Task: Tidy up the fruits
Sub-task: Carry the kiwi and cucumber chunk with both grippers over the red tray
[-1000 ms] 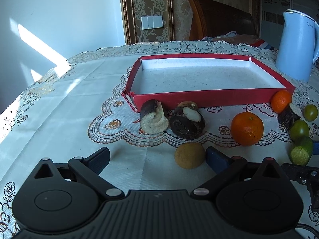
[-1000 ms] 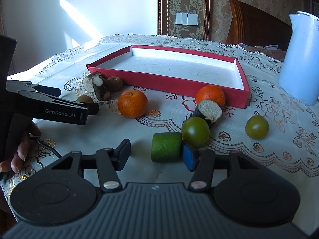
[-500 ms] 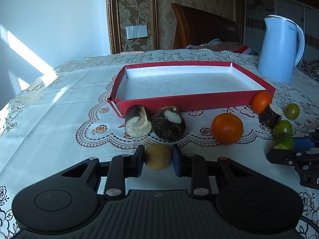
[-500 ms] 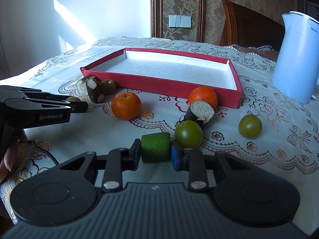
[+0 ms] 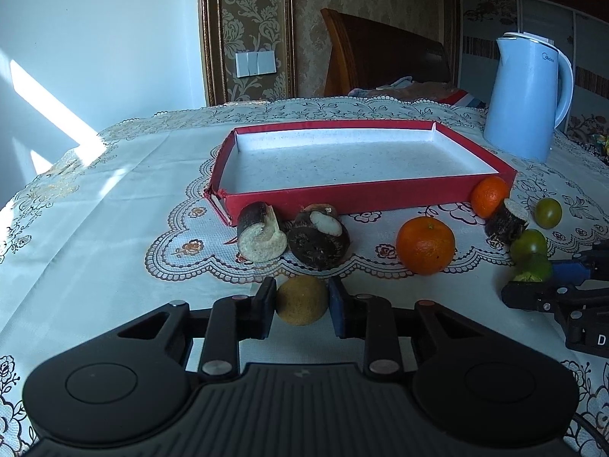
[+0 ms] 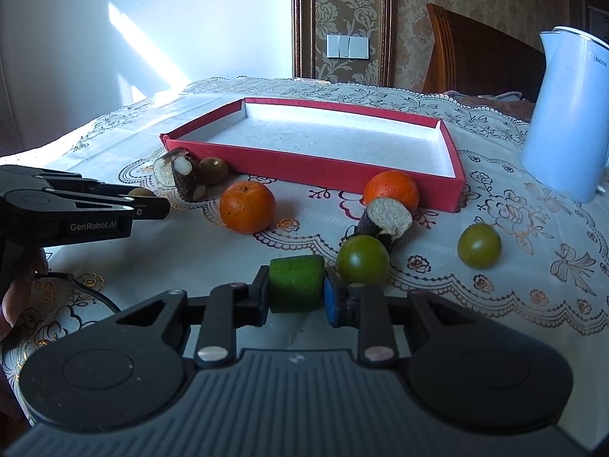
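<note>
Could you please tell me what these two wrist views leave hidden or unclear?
- Left wrist view: the right claw is cut off by the frame edge; the green chunk is half hidden behind it.
- Right wrist view: the brown fruit is mostly hidden by the left claw; the kettle is cropped.

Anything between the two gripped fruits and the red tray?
Left gripper holds the round brown fruit; two dark cut pieces lie between it and the red tray. The right gripper's green chunk has open cloth ahead.
</note>
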Demonstrator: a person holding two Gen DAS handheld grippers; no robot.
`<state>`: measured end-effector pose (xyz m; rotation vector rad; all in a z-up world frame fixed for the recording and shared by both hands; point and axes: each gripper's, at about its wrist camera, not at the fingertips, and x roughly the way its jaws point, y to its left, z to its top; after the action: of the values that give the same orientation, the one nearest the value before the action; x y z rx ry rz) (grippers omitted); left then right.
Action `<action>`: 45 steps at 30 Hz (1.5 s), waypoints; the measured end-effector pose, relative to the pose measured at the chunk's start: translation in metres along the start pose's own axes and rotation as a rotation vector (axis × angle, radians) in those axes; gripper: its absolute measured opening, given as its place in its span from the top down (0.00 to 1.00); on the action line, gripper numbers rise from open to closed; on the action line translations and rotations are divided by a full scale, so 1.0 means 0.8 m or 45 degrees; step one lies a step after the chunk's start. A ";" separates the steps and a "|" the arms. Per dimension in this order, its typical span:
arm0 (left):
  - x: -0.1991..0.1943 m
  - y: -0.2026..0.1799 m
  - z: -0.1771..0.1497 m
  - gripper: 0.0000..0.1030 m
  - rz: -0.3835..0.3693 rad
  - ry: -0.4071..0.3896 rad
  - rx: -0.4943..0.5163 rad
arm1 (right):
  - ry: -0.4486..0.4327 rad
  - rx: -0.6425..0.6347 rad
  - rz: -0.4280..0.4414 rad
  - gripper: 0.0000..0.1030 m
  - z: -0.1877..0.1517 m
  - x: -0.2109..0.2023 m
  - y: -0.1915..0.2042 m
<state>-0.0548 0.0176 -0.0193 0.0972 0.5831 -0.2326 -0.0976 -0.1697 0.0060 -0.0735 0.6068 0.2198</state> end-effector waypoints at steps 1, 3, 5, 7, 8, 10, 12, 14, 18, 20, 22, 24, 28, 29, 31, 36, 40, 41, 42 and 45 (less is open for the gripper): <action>0.002 0.001 -0.001 0.72 0.001 0.010 -0.007 | -0.001 0.000 0.002 0.75 0.000 0.000 0.000; 0.003 0.003 -0.001 0.72 0.012 0.019 -0.018 | -0.006 0.002 0.000 0.75 0.001 -0.001 0.000; 0.001 0.005 0.001 0.72 0.004 0.029 -0.035 | -0.011 0.009 0.010 0.75 0.003 -0.003 -0.001; -0.001 0.008 0.006 0.72 -0.011 0.040 -0.046 | -0.026 0.013 0.018 0.75 0.006 -0.007 -0.001; -0.002 0.009 0.008 0.72 -0.014 0.042 -0.049 | -0.034 0.011 0.017 0.75 0.009 -0.009 -0.001; -0.005 0.009 0.015 0.72 -0.020 0.042 -0.052 | -0.054 0.007 0.013 0.75 0.016 -0.011 -0.001; -0.007 0.007 0.023 0.72 -0.020 0.032 -0.047 | -0.069 0.002 0.005 0.75 0.024 -0.011 -0.002; -0.009 0.004 0.031 0.72 -0.017 0.021 -0.040 | -0.078 0.005 -0.006 0.75 0.033 -0.008 -0.004; -0.002 -0.007 0.051 0.72 -0.024 0.004 -0.019 | -0.092 0.039 -0.019 0.74 0.055 0.003 -0.012; 0.004 -0.013 0.060 0.72 -0.032 0.000 -0.019 | -0.092 0.051 -0.037 0.74 0.066 0.009 -0.016; 0.014 -0.017 0.070 0.72 -0.032 0.000 -0.029 | -0.093 0.063 -0.052 0.74 0.077 0.017 -0.021; 0.024 -0.018 0.078 0.72 -0.034 0.012 -0.043 | -0.087 0.074 -0.078 0.74 0.087 0.029 -0.029; 0.052 -0.019 0.093 0.72 -0.028 0.056 -0.078 | -0.069 0.094 -0.103 0.74 0.106 0.052 -0.044; 0.056 -0.019 0.096 0.72 -0.021 0.059 -0.079 | -0.066 0.089 -0.116 0.74 0.112 0.058 -0.046; 0.067 -0.023 0.102 0.72 0.017 0.053 -0.073 | -0.062 0.088 -0.137 0.74 0.119 0.070 -0.051; 0.083 -0.027 0.116 0.72 0.044 0.044 -0.062 | -0.063 0.118 -0.178 0.74 0.136 0.105 -0.064; 0.081 -0.027 0.128 0.72 0.053 0.012 -0.079 | -0.055 0.137 -0.199 0.74 0.144 0.123 -0.073; 0.084 -0.027 0.133 0.72 0.063 0.005 -0.082 | -0.052 0.142 -0.205 0.74 0.147 0.129 -0.076; 0.087 -0.028 0.136 0.72 0.063 0.004 -0.081 | -0.047 0.152 -0.207 0.74 0.149 0.135 -0.078; 0.108 -0.033 0.148 0.72 0.073 0.022 -0.081 | -0.028 0.185 -0.216 0.74 0.157 0.153 -0.084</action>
<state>0.0718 -0.0427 0.0309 0.0542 0.6032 -0.1575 0.0852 -0.1958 0.0388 0.0176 0.5899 0.0118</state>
